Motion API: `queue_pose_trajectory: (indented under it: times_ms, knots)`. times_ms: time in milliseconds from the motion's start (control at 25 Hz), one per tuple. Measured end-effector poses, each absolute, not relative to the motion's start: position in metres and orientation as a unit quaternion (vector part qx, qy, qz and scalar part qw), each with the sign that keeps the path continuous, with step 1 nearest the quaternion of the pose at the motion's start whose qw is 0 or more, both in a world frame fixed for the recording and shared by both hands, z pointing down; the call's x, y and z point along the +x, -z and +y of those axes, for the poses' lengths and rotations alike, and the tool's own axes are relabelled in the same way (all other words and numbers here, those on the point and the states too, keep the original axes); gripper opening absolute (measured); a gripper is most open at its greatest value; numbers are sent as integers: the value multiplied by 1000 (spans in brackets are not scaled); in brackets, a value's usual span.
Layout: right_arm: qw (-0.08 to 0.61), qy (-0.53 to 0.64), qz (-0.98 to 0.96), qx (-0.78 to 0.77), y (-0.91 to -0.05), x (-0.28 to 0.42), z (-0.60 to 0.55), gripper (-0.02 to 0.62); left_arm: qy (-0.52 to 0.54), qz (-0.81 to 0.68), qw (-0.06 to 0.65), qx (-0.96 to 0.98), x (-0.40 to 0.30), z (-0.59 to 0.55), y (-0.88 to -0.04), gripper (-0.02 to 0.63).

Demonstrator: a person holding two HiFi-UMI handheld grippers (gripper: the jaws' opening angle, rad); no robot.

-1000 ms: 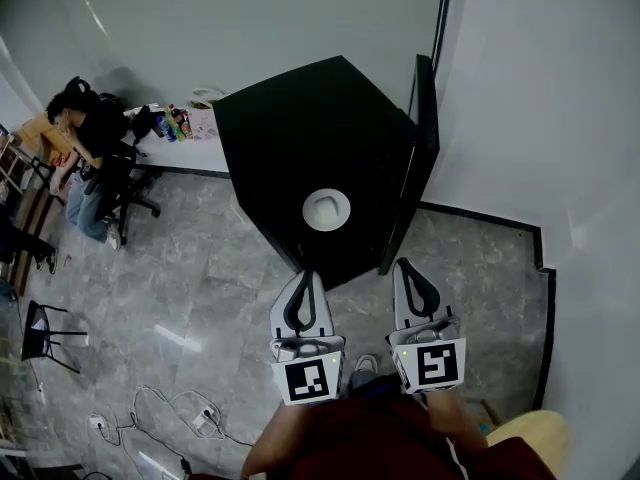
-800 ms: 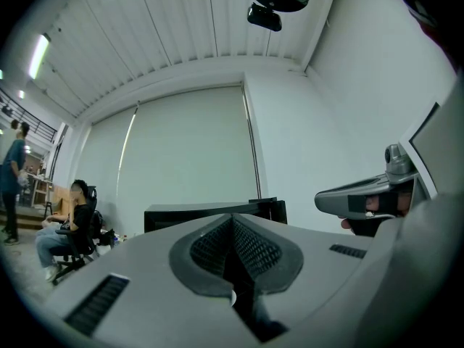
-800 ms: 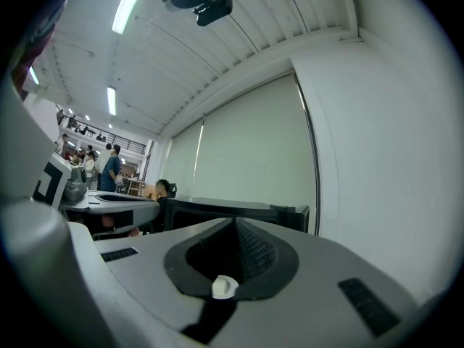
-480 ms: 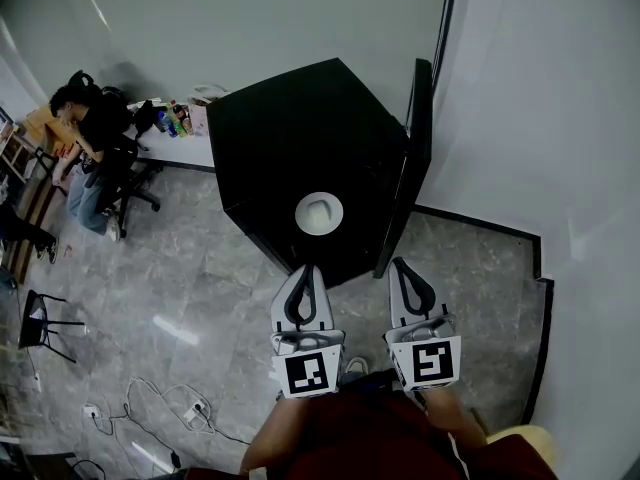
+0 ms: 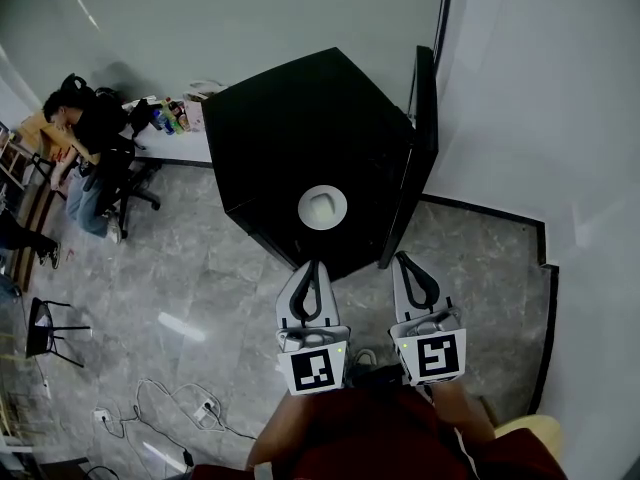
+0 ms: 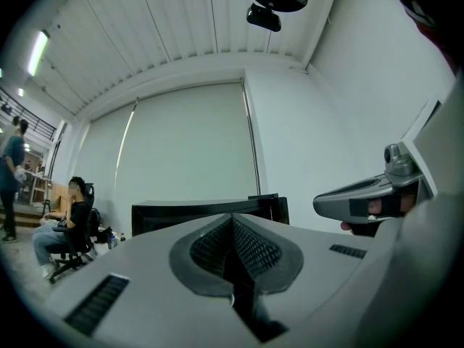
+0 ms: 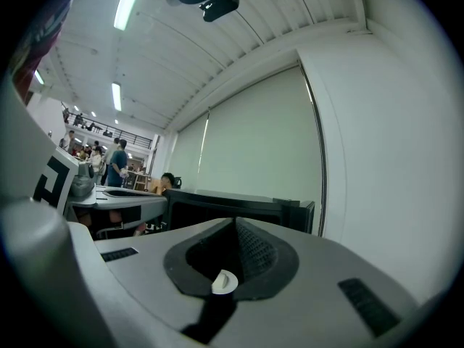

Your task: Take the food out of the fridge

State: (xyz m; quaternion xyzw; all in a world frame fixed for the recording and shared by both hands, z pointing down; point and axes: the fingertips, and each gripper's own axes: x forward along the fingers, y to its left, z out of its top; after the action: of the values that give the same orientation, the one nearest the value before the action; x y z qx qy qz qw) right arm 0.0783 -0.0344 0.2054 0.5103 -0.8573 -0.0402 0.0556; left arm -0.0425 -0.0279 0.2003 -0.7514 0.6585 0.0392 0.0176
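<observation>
While you hold both grippers level, your left gripper [image 5: 314, 266] and right gripper [image 5: 404, 260] are each clenched on nothing, pads pressed together. The black fridge [image 5: 300, 128] stands just ahead of both tips, its door [image 5: 424, 128] swung out toward the right jaws, and a white dish [image 5: 323, 208] sits on top of it.

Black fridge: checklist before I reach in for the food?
1. Left gripper empty: ok, shut on nothing.
2. Right gripper empty: ok, shut on nothing.
3. Grippers opened for grasping: not ok.
4. Black box-shaped fridge in front of both grippers: ok.
5. Its black door open: ok, it looks swung out at the right.
6. Food located: cannot tell, the inside is out of sight.
</observation>
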Motion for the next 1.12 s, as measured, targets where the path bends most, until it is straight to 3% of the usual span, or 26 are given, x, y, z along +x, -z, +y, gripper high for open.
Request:
queue_pose_trajectory:
  times_ms: [1120]
  knots:
    - [22,57,-806,589,-196,48,-49,25,-59,589,-7,-806,-73,-57,-218,14]
